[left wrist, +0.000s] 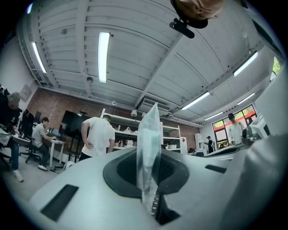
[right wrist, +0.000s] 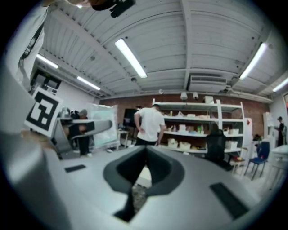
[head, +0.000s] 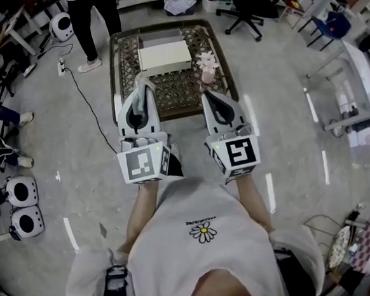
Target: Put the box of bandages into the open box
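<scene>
From the head view I see both grippers held up over the near end of a low dark-framed bench [head: 168, 94] with a woven wicker top. Only the left gripper view shows what the left gripper [head: 143, 85] has: its jaws are clamped on a thin clear plastic packet [left wrist: 149, 152] standing upright between them. I cannot tell from here whether it holds the bandages. The right gripper [head: 211, 97] has its jaws together with nothing between them; through the slit at their base I catch wicker and a white edge.

The flat white open box [head: 164, 55] lies at the bench's far end, and a small pink-and-white thing [head: 207, 69] stands just beside its right corner, near the rim. The wicker between the box and the near rim is bare. The grey floor [head: 283, 104] lies open on the right; on the left runs a thin white cable [head: 82, 95], and a person in dark trousers [head: 92, 24] stands off the far left corner.

Dark bars mark the packet's lower edge – unreadable. The small print over the daisy [head: 203, 231] on my shirt is also too small to read.
</scene>
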Demonstrator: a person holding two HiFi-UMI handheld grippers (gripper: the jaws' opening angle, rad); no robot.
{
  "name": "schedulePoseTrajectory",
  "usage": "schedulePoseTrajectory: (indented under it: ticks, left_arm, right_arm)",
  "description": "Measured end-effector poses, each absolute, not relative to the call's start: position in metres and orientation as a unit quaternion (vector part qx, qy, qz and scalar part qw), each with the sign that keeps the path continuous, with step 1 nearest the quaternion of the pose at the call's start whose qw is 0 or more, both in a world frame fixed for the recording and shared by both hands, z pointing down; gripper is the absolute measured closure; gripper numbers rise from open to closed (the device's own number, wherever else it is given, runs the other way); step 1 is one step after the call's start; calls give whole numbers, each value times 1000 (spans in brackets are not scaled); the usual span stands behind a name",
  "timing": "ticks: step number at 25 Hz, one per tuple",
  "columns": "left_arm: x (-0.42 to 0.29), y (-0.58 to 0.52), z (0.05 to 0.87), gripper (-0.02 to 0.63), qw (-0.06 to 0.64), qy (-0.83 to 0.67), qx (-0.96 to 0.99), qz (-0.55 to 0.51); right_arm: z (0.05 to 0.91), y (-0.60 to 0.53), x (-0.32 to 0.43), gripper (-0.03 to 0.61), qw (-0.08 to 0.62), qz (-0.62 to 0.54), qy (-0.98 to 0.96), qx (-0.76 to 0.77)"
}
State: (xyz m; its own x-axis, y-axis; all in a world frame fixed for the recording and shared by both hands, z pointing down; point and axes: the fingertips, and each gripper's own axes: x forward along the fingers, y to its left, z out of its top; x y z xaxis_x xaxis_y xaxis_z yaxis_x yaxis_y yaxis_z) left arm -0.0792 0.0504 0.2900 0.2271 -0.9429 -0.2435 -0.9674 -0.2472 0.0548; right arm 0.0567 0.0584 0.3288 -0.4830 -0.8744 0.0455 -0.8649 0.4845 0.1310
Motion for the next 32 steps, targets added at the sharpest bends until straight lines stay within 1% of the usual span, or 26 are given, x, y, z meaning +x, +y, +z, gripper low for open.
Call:
schedulePoseTrajectory:
  ticks: [5, 9, 13, 19, 23, 27, 32]
  left_arm:
    - [-91, -16, 283, 574, 63, 605, -787, 99]
    - [-110, -69, 283, 574, 46, 600, -794, 83]
    - [-128, -117, 281, 574, 50, 610, -787, 77]
    - [-135, -144, 293, 574, 33, 631, -772, 67]
    - [-139, -155, 295, 574, 41, 642, -763, 58]
    - [-144, -171, 297, 574, 20, 658, -750, 58]
    - [-140, -185, 305, 574, 10, 668, -742, 54]
  right_arm:
    - [321, -17, 34, 548, 44, -44, -862, 503]
    - [320, -67, 13, 548, 22, -16, -862, 506]
    - [320, -111, 10, 548, 40, -23, -841, 539]
    - [327, -140, 15, 548, 51, -3, -843, 536]
    - [329, -156, 7, 548, 49, -4, -855, 517]
    - [327, -178, 0, 548, 41, 5, -864, 502]
    - [331, -201, -6, 548, 36, 14, -879, 476]
